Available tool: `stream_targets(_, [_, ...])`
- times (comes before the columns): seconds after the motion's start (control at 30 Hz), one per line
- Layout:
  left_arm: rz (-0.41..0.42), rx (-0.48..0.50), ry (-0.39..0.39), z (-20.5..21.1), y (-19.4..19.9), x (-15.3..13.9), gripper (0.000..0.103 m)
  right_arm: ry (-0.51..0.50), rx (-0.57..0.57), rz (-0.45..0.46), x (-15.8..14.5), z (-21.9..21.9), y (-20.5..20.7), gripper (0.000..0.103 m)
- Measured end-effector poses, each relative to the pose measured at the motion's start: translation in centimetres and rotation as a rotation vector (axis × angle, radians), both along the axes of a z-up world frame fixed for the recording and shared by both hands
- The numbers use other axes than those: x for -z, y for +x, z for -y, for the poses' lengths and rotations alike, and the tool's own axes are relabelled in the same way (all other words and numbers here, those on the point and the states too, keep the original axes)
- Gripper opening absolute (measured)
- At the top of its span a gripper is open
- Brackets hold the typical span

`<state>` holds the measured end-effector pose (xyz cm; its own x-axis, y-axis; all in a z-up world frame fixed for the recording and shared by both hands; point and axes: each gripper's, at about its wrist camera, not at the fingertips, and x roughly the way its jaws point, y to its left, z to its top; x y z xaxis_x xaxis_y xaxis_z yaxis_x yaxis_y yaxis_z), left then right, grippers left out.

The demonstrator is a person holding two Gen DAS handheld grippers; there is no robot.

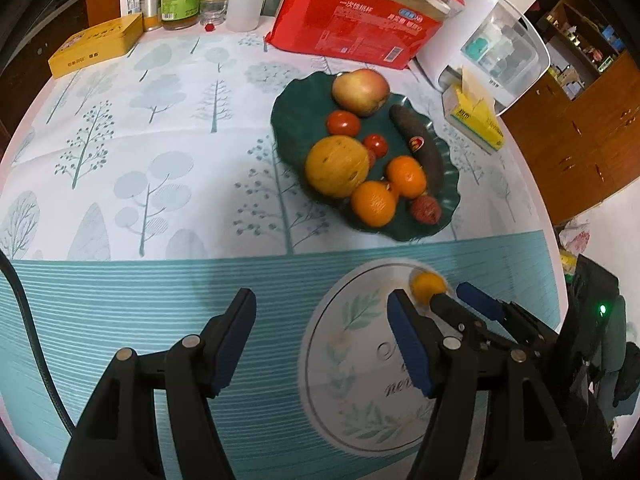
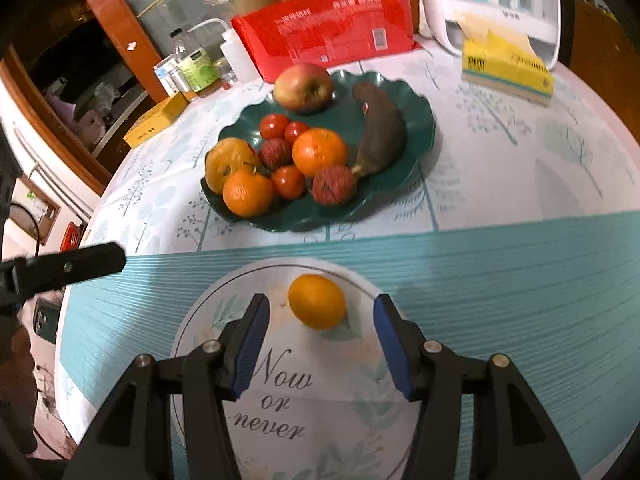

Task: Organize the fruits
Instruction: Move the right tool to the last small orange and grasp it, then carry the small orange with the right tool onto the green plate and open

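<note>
Left gripper (image 1: 322,332): matte black plastic frame, two angular fingers (image 1: 236,336) with blue pads on the inner faces, round silver pivot bolts at the linkage joints. Black cable (image 1: 32,332) curves along its left side. Right gripper (image 2: 320,344): same build, black fingers (image 2: 250,340), ribbed blue pads, four silver bolts. A green LED (image 1: 602,311) glows on its black body.

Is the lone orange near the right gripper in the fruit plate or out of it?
Out. The orange lies on the tablecloth's printed circle, short of the green plate, just ahead of the open right gripper, untouched by its fingers.
</note>
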<state>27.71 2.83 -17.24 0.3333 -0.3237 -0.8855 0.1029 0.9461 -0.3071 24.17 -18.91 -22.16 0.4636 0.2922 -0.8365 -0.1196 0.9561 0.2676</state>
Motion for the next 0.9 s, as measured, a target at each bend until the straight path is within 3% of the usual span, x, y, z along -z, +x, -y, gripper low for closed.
stream_targets(0.4, [-0.038,0.045,0.0,-1.0,-0.4,1.2,0.067,0.019,0.086,-0.066,1.7,-1.0,0.4,0.053])
stream_targets(0.67, [-0.043,0.066,-0.007,-1.1,-0.2,1.6,0.067,-0.018,0.1,-0.071,1.7,-1.3,0.6,0.035])
stream_targets(0.9, [-0.045,0.084,-0.001,-1.3,0.1,2.0,0.067,-0.027,0.098,-0.071,1.3,-1.3,0.7,0.035])
